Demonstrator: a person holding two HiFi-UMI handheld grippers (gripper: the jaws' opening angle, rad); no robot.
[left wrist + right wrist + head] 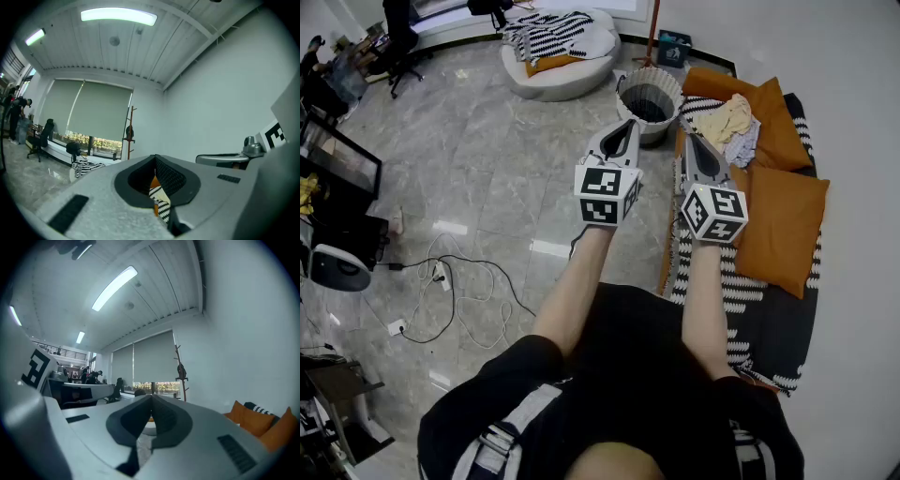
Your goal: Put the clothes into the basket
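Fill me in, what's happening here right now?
A person holds the left gripper and the right gripper out level in front of them. Both have their jaws shut, with nothing between them. The basket stands on the floor just ahead. A pale pile of clothes lies untouched on the orange cushions to its right, and striped clothes lie on a white floor cushion further back. Nothing has been picked up yet.

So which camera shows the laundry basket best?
The head view: it looks down into the basket and its open top. The two gripper views look out across the room, and I cannot make the basket out in either.
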